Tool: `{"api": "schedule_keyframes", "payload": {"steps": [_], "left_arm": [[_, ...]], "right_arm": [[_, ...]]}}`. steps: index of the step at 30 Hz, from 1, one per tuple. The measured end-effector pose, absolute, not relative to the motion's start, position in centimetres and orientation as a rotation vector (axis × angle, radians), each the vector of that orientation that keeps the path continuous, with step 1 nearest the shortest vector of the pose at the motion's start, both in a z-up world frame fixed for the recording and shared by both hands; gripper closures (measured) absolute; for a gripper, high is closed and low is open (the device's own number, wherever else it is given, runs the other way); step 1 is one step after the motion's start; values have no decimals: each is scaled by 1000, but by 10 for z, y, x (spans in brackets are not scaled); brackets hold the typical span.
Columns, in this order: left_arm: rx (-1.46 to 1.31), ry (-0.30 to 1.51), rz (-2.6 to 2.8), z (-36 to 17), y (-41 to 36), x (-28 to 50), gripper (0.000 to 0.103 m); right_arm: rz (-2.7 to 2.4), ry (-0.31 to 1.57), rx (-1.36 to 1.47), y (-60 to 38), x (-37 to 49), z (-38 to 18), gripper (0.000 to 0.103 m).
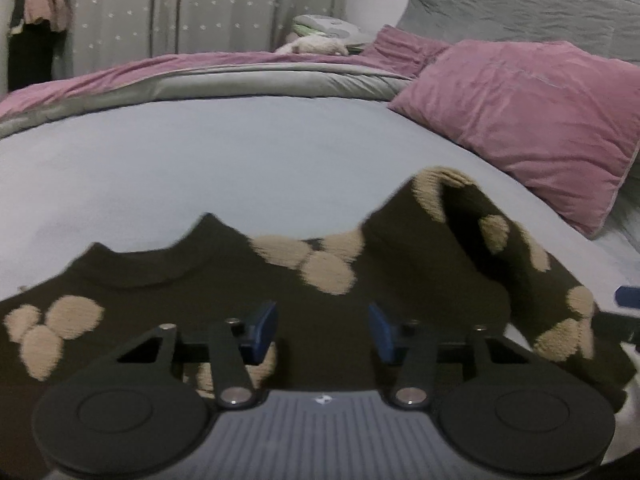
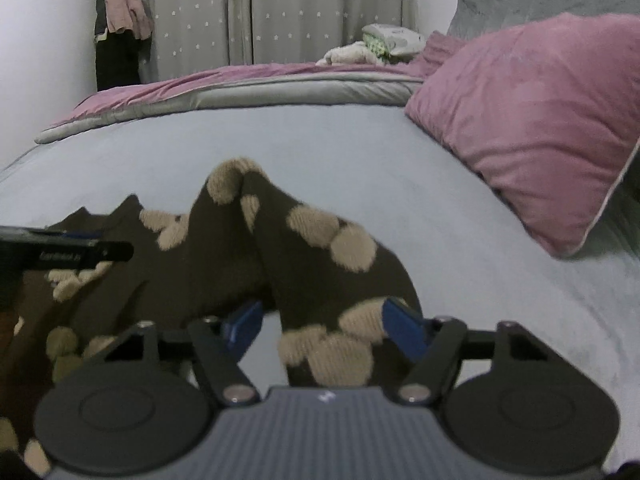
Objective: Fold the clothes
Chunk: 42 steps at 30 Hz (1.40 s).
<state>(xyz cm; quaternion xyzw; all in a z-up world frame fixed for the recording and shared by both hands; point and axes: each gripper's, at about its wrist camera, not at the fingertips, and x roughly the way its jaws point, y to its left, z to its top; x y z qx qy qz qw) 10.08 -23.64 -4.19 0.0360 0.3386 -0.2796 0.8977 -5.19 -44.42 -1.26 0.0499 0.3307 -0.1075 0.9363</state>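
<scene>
A: Item one, nearest the lens?

B: Left gripper (image 1: 322, 330): black linkage arms, blue pads, ribbed grey housing. Its jaws stand apart, nothing between them, hovering over the sweater's body just below the neckline.

A: Item two?

B: Right gripper (image 2: 323, 328): same build, blue pads spread wide. The sweater's sleeve lies in the gap between them; the pads do not look pressed onto it.

A: The garment itself?

B: Sweater (image 1: 420, 280): dark brown coarse knit with rounded tan blotches in clusters. Ribbed round neckline on the side away from the lens. It lies spread on the bed sheet (image 1: 260, 168), with the sleeve (image 2: 320, 260) humped up in a peaked fold on the sweater's right.

A: Surroundings, relative to the sweater?

B: Sheet: smooth pale blue, bare and open beyond the sweater's collar. Pink pillow (image 1: 532, 120): plump, creased, piped edge, beyond the sleeve to the right and apart from it. Folded duvet (image 1: 240, 80), pink over grey, runs across the far side. Grey star-printed curtains (image 2: 280, 8) hang behind that.

A: Edges?

B: The sweater's near hem is hidden under the grippers.
</scene>
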Motion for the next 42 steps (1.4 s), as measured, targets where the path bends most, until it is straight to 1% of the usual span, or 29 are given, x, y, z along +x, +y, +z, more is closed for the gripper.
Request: {"api": "schedule_keyframes", "payload": {"steps": [5,7,10,16,17,18,19,21,22,23,25,27,34,42], "left_arm": [[83,708,-644,-48,-254,90,67],[88,710,-664,-49,-260,87,73],[89,712,-694,-51,-266,85,80],[80,709,-712,-56,-276,85,80],[75,708,-713,-57,-277,85,80],[73,704,-712,-58,-278,86,80],[73,699,-709,-58,-278,86,80],[72,688,-695,-59,-280,86,77],[70,684,-687,-59,-280,87,74],[68,676,-678,-59,-281,88,72],[66,656,-661,-58,-282,89,63],[58,638,-647,-56,-283,91,60],[37,624,-634,-59,-294,105,60],[67,606,-665,-64,-317,120,60]], "right_arm": [[-186,714,133,-450,-70,-23,46],[-163,734,131,-448,-75,-27,47],[-136,769,90,-442,-80,-35,48],[-138,820,36,-440,-81,-54,55],[-145,818,40,-442,-81,-53,59],[-152,815,44,-444,-81,-52,67],[-159,812,48,-445,-81,-51,73],[-172,806,55,-449,-80,-50,92],[-179,803,59,-450,-80,-49,93],[-185,800,63,-452,-80,-48,93],[-216,782,57,-456,-82,-40,94],[-250,765,63,-465,-83,-28,94],[-376,710,82,-499,-84,15,94],[-530,711,82,-556,-45,51,94]]}}
